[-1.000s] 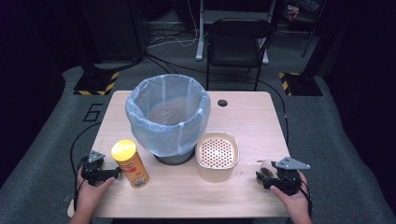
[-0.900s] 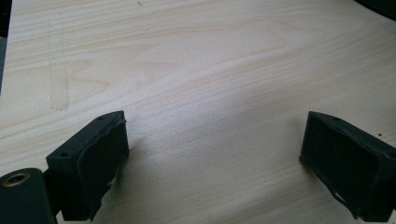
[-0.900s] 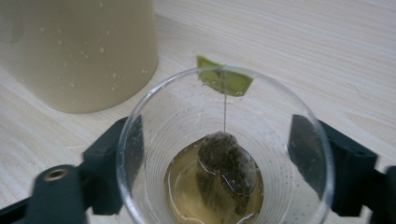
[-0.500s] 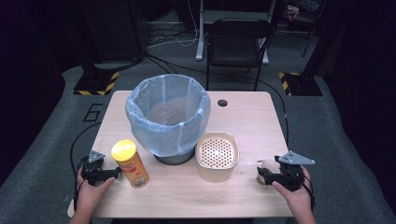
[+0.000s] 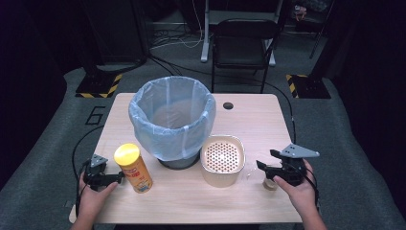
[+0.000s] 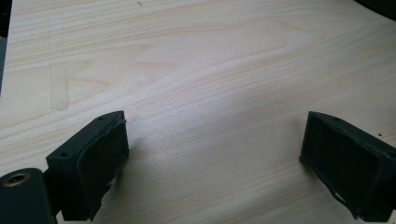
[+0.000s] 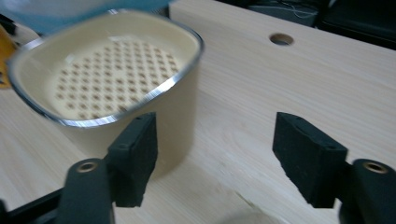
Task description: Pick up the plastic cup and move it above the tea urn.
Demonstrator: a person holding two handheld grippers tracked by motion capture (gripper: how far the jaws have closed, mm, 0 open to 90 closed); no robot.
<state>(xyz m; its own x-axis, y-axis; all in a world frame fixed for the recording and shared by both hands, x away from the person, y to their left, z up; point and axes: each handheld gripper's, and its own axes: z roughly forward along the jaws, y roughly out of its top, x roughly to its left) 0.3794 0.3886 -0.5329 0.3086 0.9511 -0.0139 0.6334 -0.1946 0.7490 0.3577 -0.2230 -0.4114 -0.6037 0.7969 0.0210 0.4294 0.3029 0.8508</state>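
The right gripper (image 5: 267,161) is hovering over a small pale object (image 5: 269,184) lying on the surface (image 5: 258,120) beside the cream basket (image 5: 222,158). Its fingers have just been closing and are standing apart, empty. The object is probably light, so take it by its sides. The left gripper (image 5: 117,177) fingers are standing apart.

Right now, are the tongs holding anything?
No. The left tongs stand open over bare table, and the right tongs stand open beside the cream perforated container with nothing between the pads.
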